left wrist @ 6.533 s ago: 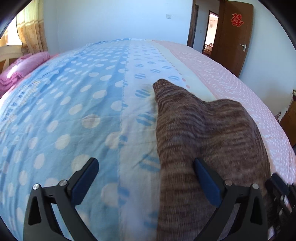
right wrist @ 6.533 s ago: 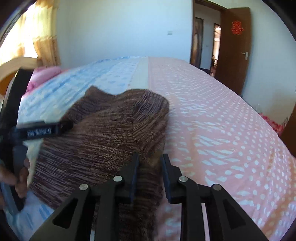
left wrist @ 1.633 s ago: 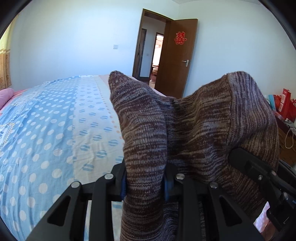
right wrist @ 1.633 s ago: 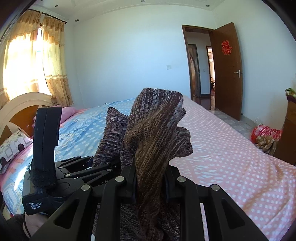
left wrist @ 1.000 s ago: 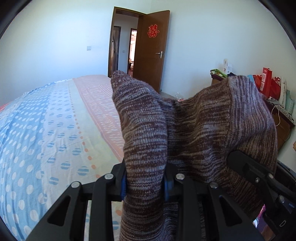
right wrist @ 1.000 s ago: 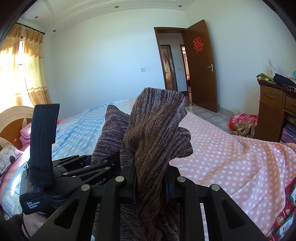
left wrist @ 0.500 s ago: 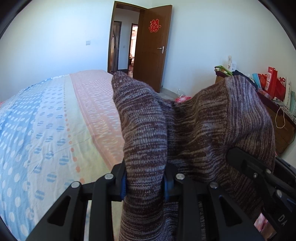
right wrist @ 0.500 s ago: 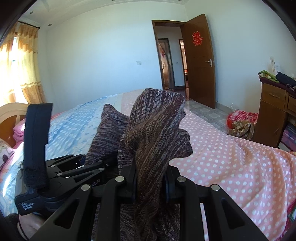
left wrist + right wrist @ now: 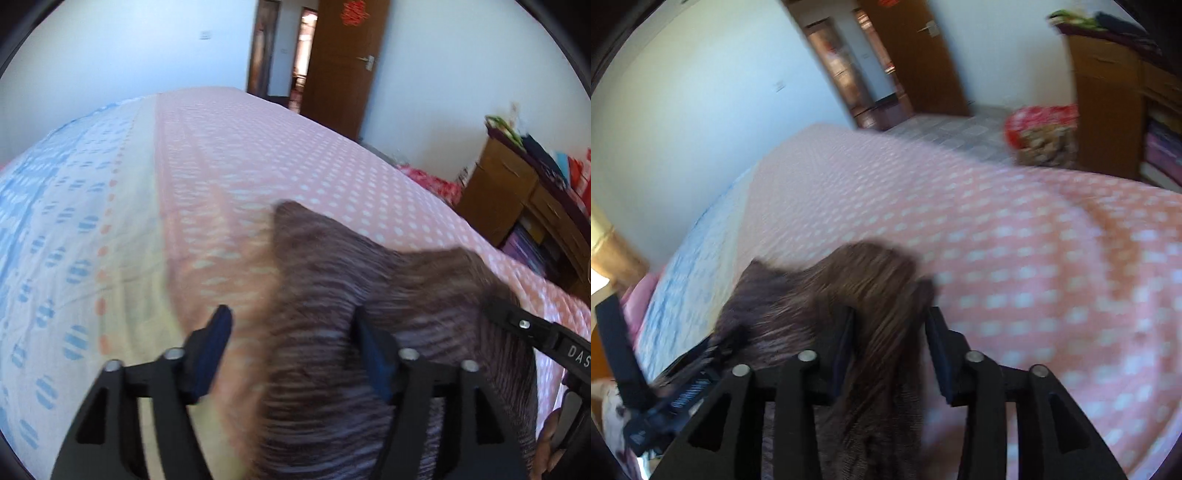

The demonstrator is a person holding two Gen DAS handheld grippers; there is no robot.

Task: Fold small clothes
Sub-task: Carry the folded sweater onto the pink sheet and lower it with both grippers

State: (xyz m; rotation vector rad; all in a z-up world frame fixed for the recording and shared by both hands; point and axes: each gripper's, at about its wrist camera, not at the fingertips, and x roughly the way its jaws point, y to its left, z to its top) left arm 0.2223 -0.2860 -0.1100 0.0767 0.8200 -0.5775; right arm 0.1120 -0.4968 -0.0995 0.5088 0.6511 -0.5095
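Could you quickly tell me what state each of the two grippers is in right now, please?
Left gripper: open, fingers spread over the brown knit garment, gripping nothing.
Right gripper: open, garment lying loosely between its fingers on the bed.

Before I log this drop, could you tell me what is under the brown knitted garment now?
The brown knitted garment lies on the pink dotted bedspread, between the open left gripper and right gripper. Whatever is directly beneath its middle is covered.
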